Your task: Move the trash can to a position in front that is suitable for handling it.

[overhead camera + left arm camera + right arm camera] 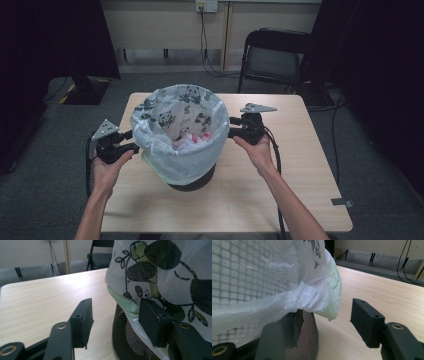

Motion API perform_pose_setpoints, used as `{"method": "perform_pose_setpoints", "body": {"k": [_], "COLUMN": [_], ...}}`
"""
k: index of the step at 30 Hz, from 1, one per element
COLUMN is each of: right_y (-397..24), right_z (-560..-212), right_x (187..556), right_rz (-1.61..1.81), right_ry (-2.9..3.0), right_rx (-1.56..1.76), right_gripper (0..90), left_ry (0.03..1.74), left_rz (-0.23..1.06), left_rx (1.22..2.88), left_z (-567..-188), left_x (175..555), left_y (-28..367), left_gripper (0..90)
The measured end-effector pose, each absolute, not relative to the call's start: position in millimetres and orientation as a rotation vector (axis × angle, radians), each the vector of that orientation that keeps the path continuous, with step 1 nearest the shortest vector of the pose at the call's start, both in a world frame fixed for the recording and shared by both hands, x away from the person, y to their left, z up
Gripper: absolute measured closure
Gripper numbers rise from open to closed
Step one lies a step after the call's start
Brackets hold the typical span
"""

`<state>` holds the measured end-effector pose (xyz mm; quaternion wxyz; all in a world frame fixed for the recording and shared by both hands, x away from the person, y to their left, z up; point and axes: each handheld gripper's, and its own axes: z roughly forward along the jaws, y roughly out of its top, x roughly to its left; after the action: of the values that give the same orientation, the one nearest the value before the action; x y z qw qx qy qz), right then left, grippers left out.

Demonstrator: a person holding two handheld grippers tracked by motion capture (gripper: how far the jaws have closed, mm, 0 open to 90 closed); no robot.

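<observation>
A black mesh bin [196, 178] stands on the middle of the wooden table [305, 170]. A white panda-print bag [176, 150] lines it and folds over its rim, with a pale green bag [123, 306] under it. Pink and white scraps [192, 140] lie inside. My left gripper [131, 140] is open at the bin's left side; in the left gripper view [116, 322] its right jaw rests against the panda bag [162, 270] beside the mesh [125, 337]. My right gripper [231, 127] is open at the bin's right side; in the right gripper view [332, 322] its left jaw sits under the bag's hem [312, 297].
A black folding chair [272, 55] stands behind the table's far right corner. Cables [204, 35] hang from a wall socket at the back. A dark stand base [85, 90] sits on the floor at far left. Bare tabletop lies to the right of and in front of the bin.
</observation>
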<state>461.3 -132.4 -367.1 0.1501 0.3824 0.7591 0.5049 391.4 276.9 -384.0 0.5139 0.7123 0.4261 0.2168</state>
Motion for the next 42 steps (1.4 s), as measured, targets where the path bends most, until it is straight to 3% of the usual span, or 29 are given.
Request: {"method": "perform_pose_setpoints", "body": {"k": [6,27,32,42], "right_y": [-146,-208,-223,-243], "right_z": [-368,-373,-370,-370], "right_x": [445,400,389,374], "right_rz": [1.454,1.433,1.451,1.502], "right_ry": [2.176,2.202,2.193,2.163], "right_rx": [1.064,1.116,1.139,1.16], "right_gripper": [42.5,40.1,35.6,38.4], "left_ry": [0.997,0.827,0.799,0.741], "left_rz": [0.522,0.281,0.253,0.2], "left_rx": [1.702,1.786,1.812,1.832], "left_z": [-387,-387,-387,-387], "left_x": [383,370,368,367], "left_y": [265,222,213,201], "left_gripper": [45.5,45.6,41.2,37.8]}}
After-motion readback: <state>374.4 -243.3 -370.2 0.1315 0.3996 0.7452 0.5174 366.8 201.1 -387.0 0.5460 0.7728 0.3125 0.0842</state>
